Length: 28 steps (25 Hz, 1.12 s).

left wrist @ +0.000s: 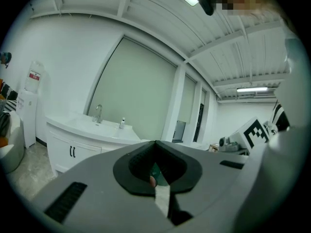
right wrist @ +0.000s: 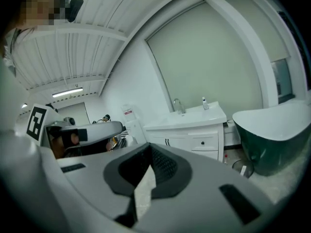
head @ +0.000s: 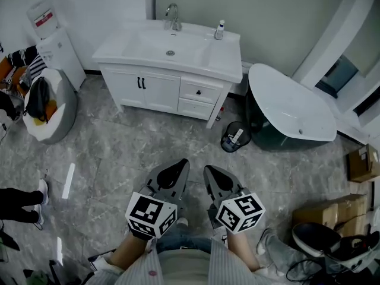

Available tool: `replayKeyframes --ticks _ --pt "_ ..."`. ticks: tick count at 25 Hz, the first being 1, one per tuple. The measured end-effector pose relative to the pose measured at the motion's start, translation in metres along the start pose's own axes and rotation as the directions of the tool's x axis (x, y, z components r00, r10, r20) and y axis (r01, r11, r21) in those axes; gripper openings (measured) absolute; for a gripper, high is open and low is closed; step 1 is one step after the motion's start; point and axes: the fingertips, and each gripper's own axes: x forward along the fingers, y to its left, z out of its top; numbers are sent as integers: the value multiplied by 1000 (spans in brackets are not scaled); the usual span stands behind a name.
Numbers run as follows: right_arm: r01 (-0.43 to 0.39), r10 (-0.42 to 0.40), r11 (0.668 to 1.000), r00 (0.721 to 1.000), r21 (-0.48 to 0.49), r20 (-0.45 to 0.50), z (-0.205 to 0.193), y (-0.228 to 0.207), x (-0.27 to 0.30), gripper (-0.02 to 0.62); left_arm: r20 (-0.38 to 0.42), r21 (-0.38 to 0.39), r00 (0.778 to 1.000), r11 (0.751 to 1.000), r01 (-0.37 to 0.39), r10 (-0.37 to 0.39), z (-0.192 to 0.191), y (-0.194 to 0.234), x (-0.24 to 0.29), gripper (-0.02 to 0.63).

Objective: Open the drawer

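No legible text, dispenser label point(head: 43, 20) seemingly blurred

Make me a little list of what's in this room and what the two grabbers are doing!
Cabinet: white vanity cabinet with sink, against the far wall
Drawers: upper white drawer with black knob and lower white drawer, both closed
Tub: white-and-dark-green bathtub, right of the cabinet
Left gripper: fingers together, empty, far from the cabinet
Right gripper: fingers together, empty
Floor: grey marbled tiles

Drawers point(head: 200, 92) right of cabinet doors point(head: 142, 83); bathtub point(head: 291, 108) right of vanity point(head: 119, 55).
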Motion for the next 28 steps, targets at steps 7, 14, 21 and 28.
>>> replayKeyframes --ticks 7,14,21,28 --pt "50 -49 998 999 25 -24 23 -33 66 6 -30 7 998 998 57 -56 21 54 64 17" --pt "82 -80 996 996 44 -39 34 -63 123 7 -46 16 995 995 94 -94 33 100 113 17" --pt "119 -117 989 993 90 -36 35 -82 157 6 -40 25 994 994 102 -101 44 140 134 17" --pt "157 -155 981 988 115 -22 44 -96 165 7 -49 20 993 994 105 -104 47 157 145 17"
